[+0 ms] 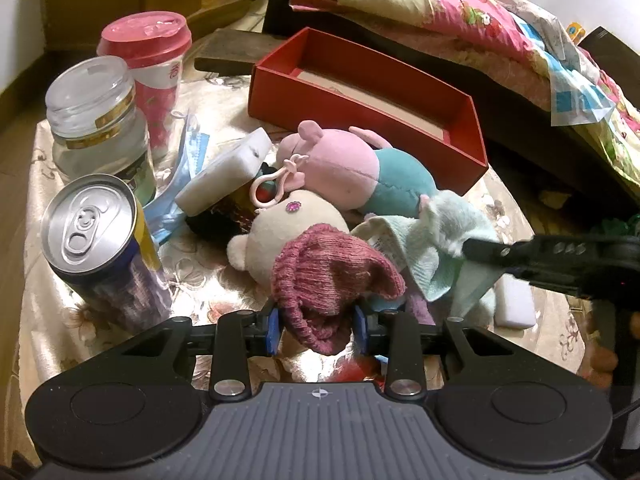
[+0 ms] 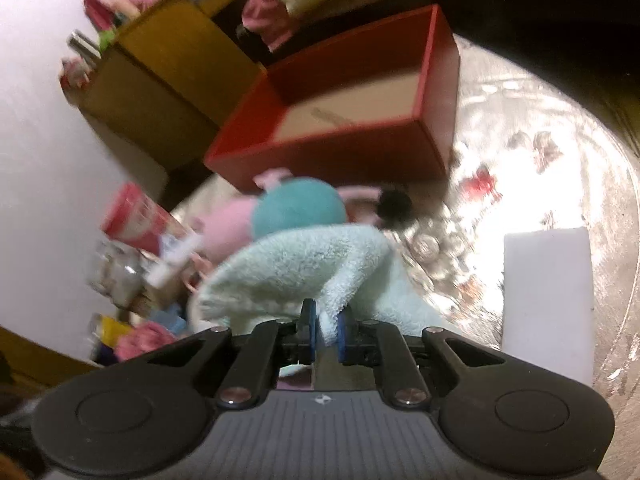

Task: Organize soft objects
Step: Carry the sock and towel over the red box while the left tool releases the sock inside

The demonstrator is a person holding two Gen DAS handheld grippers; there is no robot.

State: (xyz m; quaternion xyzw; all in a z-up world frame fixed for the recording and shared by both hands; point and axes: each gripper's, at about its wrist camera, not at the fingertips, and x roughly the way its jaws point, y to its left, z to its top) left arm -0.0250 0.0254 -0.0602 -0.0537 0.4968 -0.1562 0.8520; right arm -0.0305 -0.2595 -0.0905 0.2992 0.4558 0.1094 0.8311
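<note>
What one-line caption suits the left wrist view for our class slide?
Left gripper pinches a pink knitted sock beside plush toys, with the red box empty behind.

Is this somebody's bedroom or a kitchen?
Most likely a bedroom. A flowery quilt is heaped on a dark bed frame just behind the small table, cardboard boxes stand by the wall, and plush toys such as a pink pig lie on the tablecloth.

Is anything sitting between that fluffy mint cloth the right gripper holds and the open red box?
Yes. The pink and teal plush pig lies on the table right between the mint cloth, pinched in the right gripper, and the red box. Lifted over the pig, the open box looks unobstructed.
</note>
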